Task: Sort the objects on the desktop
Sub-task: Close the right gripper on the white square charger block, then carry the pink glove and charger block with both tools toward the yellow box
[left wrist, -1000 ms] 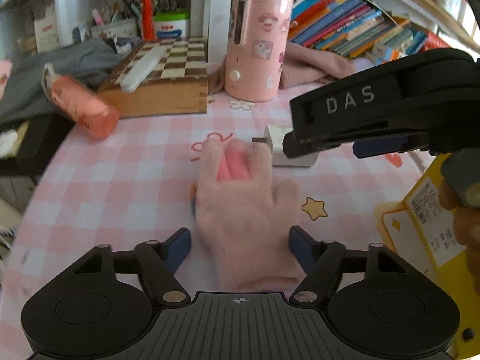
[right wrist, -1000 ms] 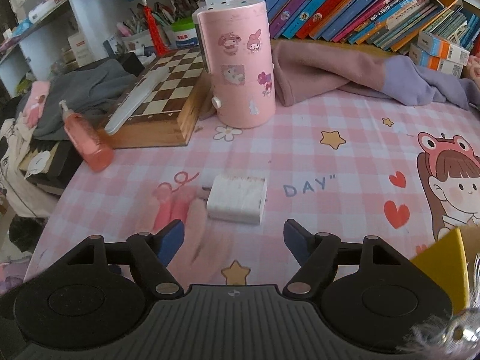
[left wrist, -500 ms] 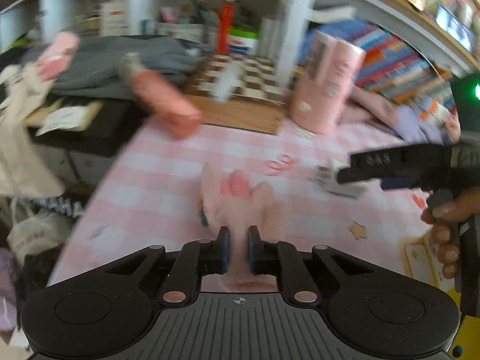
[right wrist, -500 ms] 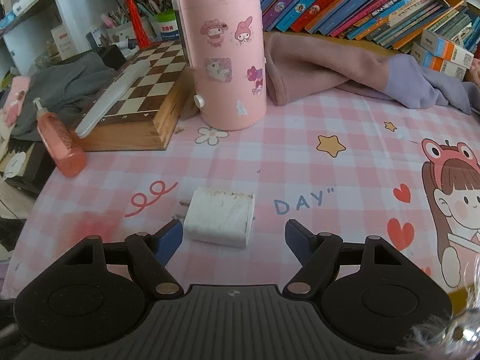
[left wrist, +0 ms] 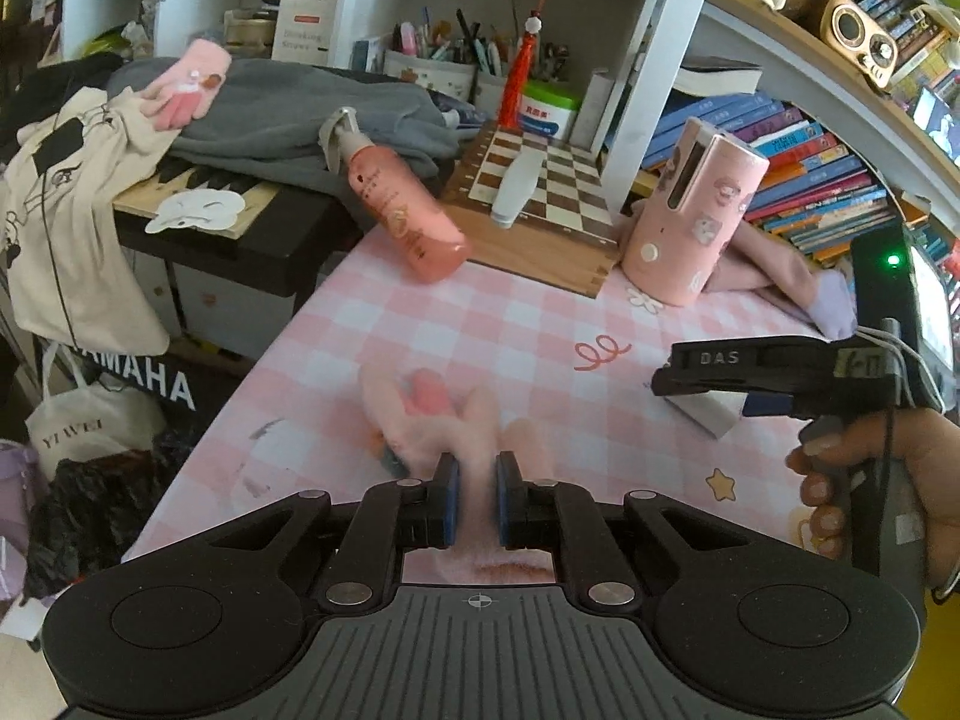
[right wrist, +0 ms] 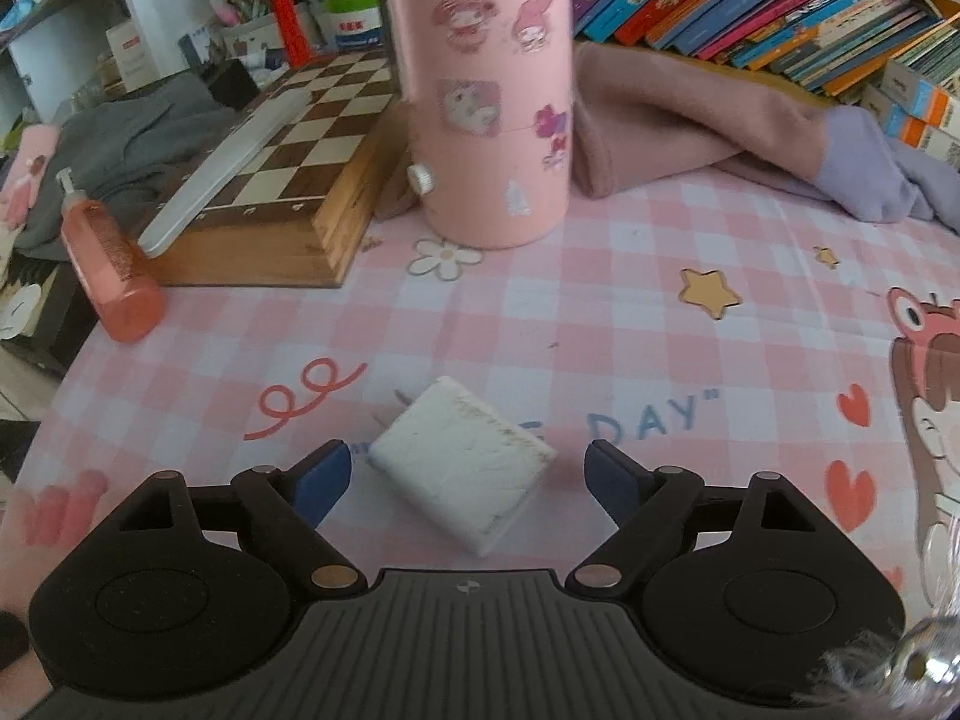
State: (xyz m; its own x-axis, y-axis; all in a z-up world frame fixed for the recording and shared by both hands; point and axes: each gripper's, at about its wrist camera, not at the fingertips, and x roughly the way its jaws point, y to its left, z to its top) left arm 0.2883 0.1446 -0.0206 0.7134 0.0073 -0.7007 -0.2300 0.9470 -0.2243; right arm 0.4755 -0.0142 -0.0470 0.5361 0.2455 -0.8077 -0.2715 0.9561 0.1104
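Note:
A fuzzy pink glove (left wrist: 432, 414) hangs blurred just above the pink checked tablecloth (left wrist: 480, 324). My left gripper (left wrist: 474, 498) is shut on its cuff end. A white charger block (right wrist: 462, 462) lies on the cloth, turned cornerwise. My right gripper (right wrist: 465, 480) straddles it with its jaws opening, and the blue pads (right wrist: 318, 480) stand clear of the block on both sides. In the left wrist view a hand (left wrist: 840, 480) holds the right gripper (left wrist: 666, 381) over the charger (left wrist: 708, 414).
Behind the charger stand a pink sticker-covered cylinder (right wrist: 486, 90), a wooden chessboard box (right wrist: 288, 180) and a pink pump bottle (right wrist: 108, 264). A pink and purple garment (right wrist: 720, 132) lies before a row of books (right wrist: 750, 6). Another pink glove (left wrist: 186, 90) rests on grey cloth beyond the table's left edge.
My left gripper went from open around the glove to shut on it, then drew it up and back. My right gripper sank closer to the charger and its jaws widened.

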